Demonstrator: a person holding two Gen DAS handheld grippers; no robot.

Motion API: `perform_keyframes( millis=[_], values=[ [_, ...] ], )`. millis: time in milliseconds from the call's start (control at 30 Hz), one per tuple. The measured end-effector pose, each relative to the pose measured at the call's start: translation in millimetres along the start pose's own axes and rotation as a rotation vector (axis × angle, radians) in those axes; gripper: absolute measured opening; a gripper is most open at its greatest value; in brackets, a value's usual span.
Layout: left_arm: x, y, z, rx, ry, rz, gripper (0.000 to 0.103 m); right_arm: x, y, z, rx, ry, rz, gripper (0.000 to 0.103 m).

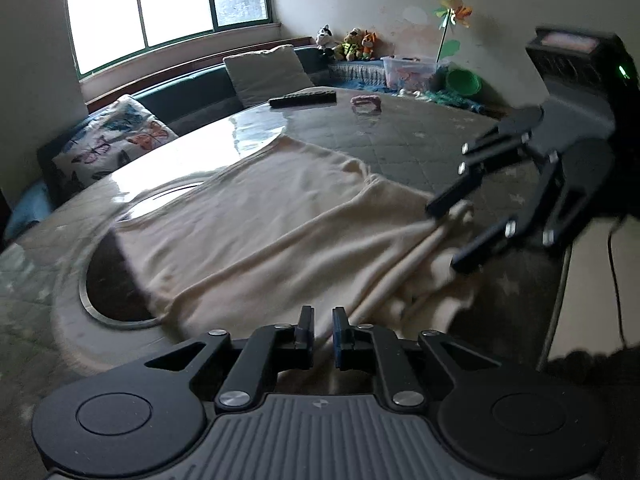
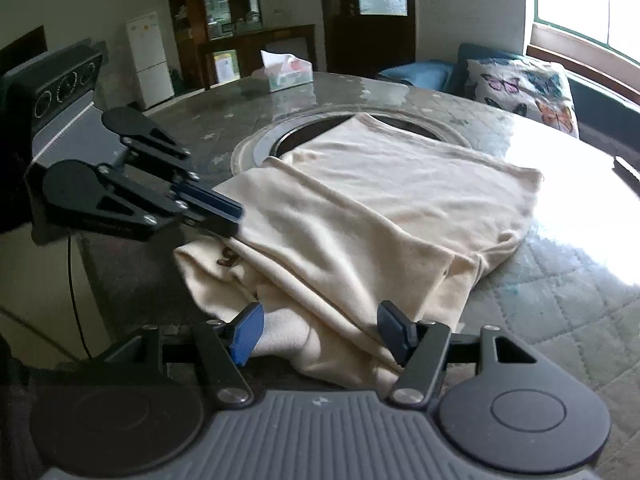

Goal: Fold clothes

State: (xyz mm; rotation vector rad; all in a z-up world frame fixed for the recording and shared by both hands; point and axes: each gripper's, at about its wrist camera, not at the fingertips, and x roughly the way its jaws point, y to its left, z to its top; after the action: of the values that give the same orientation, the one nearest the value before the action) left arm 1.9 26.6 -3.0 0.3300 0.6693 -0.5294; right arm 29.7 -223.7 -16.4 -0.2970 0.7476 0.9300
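A cream garment (image 1: 256,220) lies partly folded on the round table (image 1: 400,132), also in the right wrist view (image 2: 380,208). Its near edge is bunched at the table's rim. My left gripper (image 1: 322,326) is nearly shut and pinches the garment's near edge; in the right wrist view (image 2: 236,216) its tips hold a fold of the cloth. My right gripper (image 2: 320,324) is open, its fingers astride the bunched edge; in the left wrist view (image 1: 448,236) it hovers at the cloth's right corner.
The table has a round recess (image 2: 304,136) under the garment. A remote (image 1: 302,99) and a pink item (image 1: 366,103) lie at the far side. A tissue box (image 2: 286,70) stands on the table. Sofa cushions (image 1: 112,140) and a window (image 1: 168,4) lie beyond.
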Motion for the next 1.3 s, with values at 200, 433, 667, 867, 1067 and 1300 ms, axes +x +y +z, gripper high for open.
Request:
perform_keyframes(
  millis=[200,433,667,867,1067,1300],
  values=[
    [-24,3,-20,0.030,0.037,0.068,0.024,3,-9,-3,0.022,0.012,-0.017,0.075],
    [-28,-15,-35,0.176,0.021,0.113,0.048,-12,-2,-3,-0.041,0.020,-0.052,0.078],
    [-9,-44,-37,0.329,-0.023,0.110,0.048,-13,21,-11,-0.240,0.074,-0.092,0.082],
    [1,-41,-23,0.273,-0.062,0.064,0.011,-8,33,-18,-0.349,0.047,-0.120,0.083],
    [0,-3,8,0.047,-0.101,0.030,0.009,1,36,-14,-0.397,0.009,-0.116,0.080],
    [13,16,16,-0.036,-0.092,0.029,0.009,15,16,-4,-0.295,-0.012,-0.134,0.035]
  ],
)
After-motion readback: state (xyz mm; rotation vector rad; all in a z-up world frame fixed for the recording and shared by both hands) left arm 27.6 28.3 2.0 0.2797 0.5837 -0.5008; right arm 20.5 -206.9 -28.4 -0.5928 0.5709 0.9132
